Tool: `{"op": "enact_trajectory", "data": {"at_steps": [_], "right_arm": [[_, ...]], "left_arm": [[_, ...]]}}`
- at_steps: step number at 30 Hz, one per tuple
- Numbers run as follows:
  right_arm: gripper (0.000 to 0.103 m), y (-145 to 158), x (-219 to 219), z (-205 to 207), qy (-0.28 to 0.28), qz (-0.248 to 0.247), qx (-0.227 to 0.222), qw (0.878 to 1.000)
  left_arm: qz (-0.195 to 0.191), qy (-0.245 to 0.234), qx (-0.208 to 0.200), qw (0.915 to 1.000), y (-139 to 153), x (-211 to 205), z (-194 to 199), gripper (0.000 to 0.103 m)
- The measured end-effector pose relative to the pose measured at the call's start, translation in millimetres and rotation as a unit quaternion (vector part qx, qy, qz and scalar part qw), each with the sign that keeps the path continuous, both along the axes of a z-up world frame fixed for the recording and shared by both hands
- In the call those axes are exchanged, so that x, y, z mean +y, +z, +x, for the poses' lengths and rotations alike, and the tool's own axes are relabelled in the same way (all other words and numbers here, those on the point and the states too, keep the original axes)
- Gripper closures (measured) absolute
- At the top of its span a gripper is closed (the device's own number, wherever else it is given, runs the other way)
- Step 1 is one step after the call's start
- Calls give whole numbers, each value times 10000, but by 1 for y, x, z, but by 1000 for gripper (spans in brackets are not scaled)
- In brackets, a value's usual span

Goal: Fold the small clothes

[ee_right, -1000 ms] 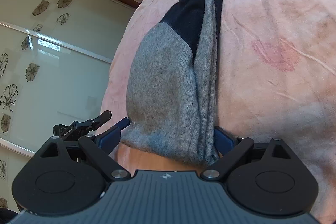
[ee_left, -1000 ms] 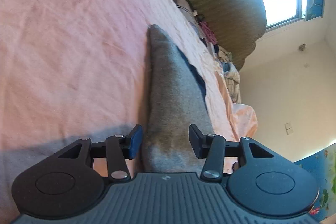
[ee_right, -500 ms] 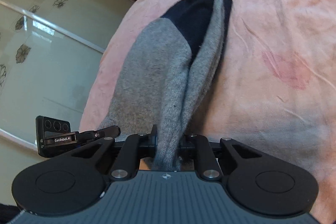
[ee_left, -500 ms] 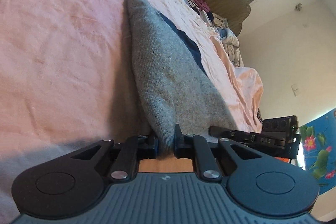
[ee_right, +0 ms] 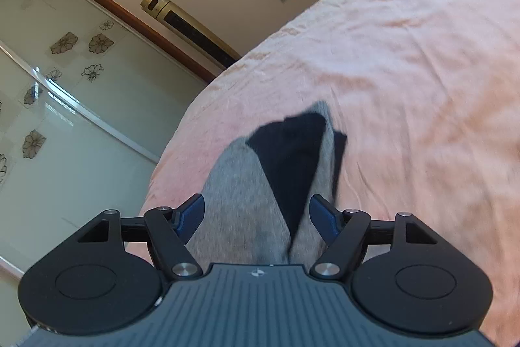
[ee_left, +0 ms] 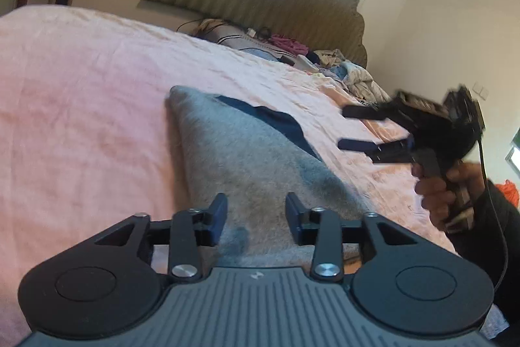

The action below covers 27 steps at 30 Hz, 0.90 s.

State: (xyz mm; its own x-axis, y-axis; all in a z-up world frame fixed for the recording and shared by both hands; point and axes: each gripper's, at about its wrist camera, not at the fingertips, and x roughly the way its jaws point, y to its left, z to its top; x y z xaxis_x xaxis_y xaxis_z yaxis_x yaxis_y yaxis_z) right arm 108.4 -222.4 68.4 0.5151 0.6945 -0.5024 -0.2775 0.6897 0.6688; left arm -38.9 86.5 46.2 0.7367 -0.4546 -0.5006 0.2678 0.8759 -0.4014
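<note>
Hovering over the sock on the bed, both grippers' fingers spread and empty, we judge regrasping its near edge comes next.

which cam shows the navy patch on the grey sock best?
Right wrist: the navy patch on the grey knit sock faces the lens, broad. Left wrist shows only a thin oblique strip along the far edge.

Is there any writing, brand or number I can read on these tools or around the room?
No readable words or numbers.
Left gripper: a small pale logo mark on its ribbed body, no letters.
Right gripper: a similar small emblem, too small to read.
Right gripper as the left view shows it: blurred, any label unreadable.
</note>
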Motion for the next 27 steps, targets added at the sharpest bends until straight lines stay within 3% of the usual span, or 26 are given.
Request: {"op": "enact_trajectory", "data": {"at_steps": [1, 3, 5, 6, 8, 13, 15, 17, 20, 22, 24, 25, 27], "right_arm": [[25, 2, 17, 14, 44, -160, -88, 9998], [18, -6, 50, 37, 317, -598, -189, 9975], [18, -27, 81, 57, 358, -1589, -25, 9866], [16, -38, 87, 62, 441, -1853, -113, 9816], [12, -46, 91, 63, 533, -1891, -474, 9794], [7, -39, 102, 57, 534, -2180, -490, 9732], [7, -28, 92, 37, 301, -1938, -353, 9799], [6, -16, 66, 4, 224, -1382, -361, 9895], [3, -14, 29, -43, 32, -1000, -320, 9945], [3, -24, 11, -63, -85, -985, -22, 9951], [10, -39, 4, -75, -81, -964, 274, 9949], [11, -43, 5, -82, -54, -1012, 81, 9948], [17, -42, 18, -92, 181, -1603, -318, 9864]], "left_arm": [[243, -107, -46, 9996, -5, -13, 4, 50], [860, -203, -58, 9961, -21, -37, 9, 50], [1361, -300, -495, 9890, -32, -52, 0, 48], [1458, -360, -549, 9871, -33, -55, -2, 48], [1326, -333, -494, 9894, -33, -50, 0, 48], [1255, -271, -525, 9903, -30, -52, -5, 48], [1160, -39, -571, 9916, -25, -46, -12, 48], [917, 203, -518, 9942, -20, -31, -24, 47], [327, 435, -67, 9985, -22, -4, -25, 43], [0, 572, 356, 9977, -29, 9, -16, 43], [-216, 637, 462, 9967, -37, 15, -8, 43], [-151, 634, 420, 9970, -38, 12, -6, 43], [221, 650, 260, 9973, -37, 1, -4, 43]]}}
